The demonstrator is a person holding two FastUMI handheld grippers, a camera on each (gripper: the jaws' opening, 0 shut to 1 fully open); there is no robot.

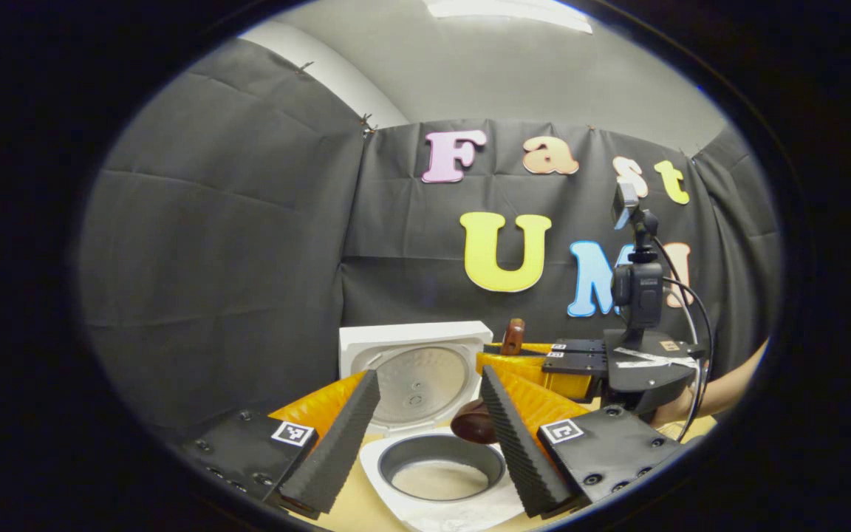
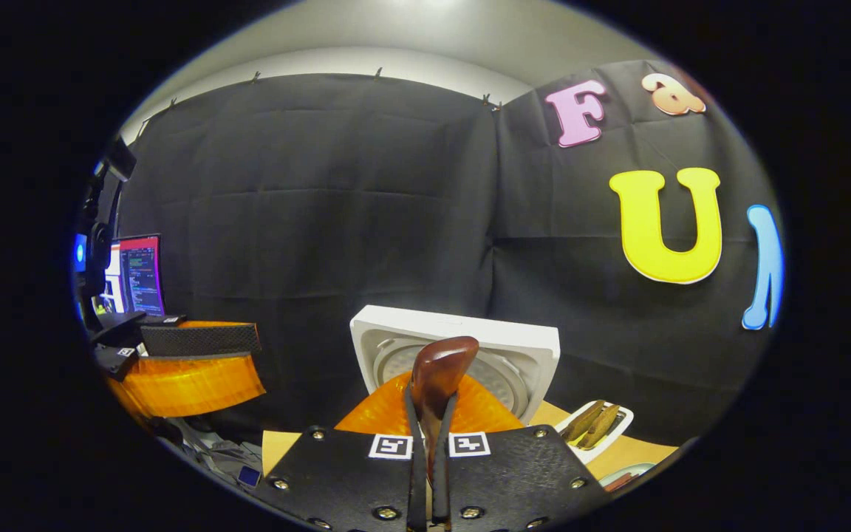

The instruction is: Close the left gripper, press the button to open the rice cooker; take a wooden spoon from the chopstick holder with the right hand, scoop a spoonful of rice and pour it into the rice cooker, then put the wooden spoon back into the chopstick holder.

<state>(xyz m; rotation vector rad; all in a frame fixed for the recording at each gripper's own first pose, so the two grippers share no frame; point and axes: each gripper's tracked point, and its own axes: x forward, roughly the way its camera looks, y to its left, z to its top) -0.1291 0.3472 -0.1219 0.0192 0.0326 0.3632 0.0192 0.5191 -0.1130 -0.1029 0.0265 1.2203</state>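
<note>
So the lid-opening part looks done. In the left gripper view, the left hand-held gripper [image 1: 425, 421] is seen with its fingers spread apart, nothing held, hovering just over the rice cooker [image 1: 440, 473]. The inner pot sits right below, with some white rice already visible at the bottom. The wooden spoon [image 1: 479, 423], bowl down, is poised at the pot's far rim, so the pour is probably happening or just finished (hard to call). The raised lid [image 1: 414, 362] stands behind it. In the right gripper view, the right hand-held gripper [image 2: 429, 436] is clamped on the spoon's handle, lid beyond. A white tray of utensils [image 2: 594, 425] is spotted off to the side. Still left: the spoon being put back in the chopstick holder.
</note>
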